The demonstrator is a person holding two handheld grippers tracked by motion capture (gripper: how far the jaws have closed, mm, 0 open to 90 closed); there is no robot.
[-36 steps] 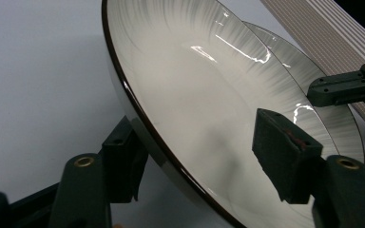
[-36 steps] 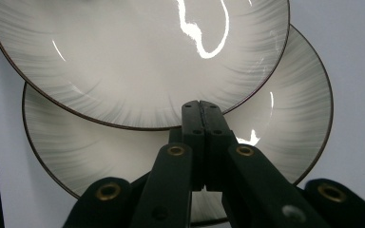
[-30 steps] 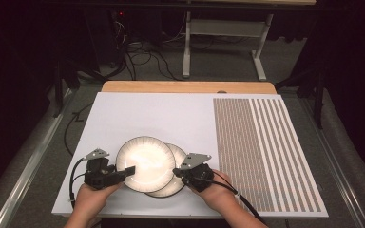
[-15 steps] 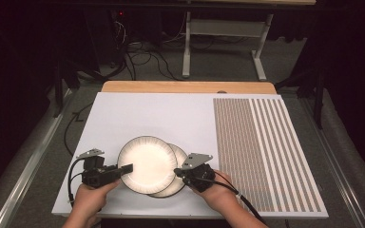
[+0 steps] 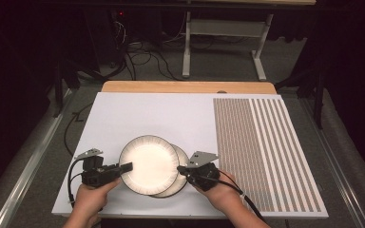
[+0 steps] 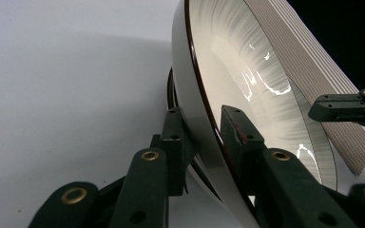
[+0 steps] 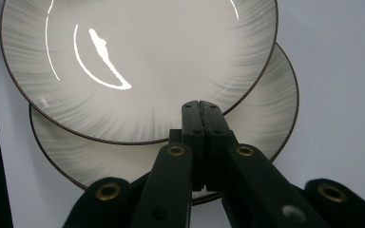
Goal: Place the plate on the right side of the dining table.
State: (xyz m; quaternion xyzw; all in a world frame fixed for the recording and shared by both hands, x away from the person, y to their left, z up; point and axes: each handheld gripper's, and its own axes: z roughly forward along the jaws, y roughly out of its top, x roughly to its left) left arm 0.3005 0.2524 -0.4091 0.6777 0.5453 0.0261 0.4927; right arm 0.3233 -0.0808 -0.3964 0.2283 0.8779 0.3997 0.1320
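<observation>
High view: your left gripper (image 5: 126, 166) has just been closing on the top plate (image 5: 148, 164), which overlaps the lower plate (image 5: 179, 183) on the white board (image 5: 123, 114).
Left gripper view: jaws clamp the rim, plate tilted.
Right gripper view: your right gripper (image 7: 201, 108) is clenched, empty, over the lower plate. Separating is barely begun, I'd say.

Both plates (image 5: 148, 164) are showing cream centres, grey radial streaks, dark brown rims; board (image 5: 171, 118) is showing white, with brown-striped panel (image 5: 261, 147) alongside.
</observation>
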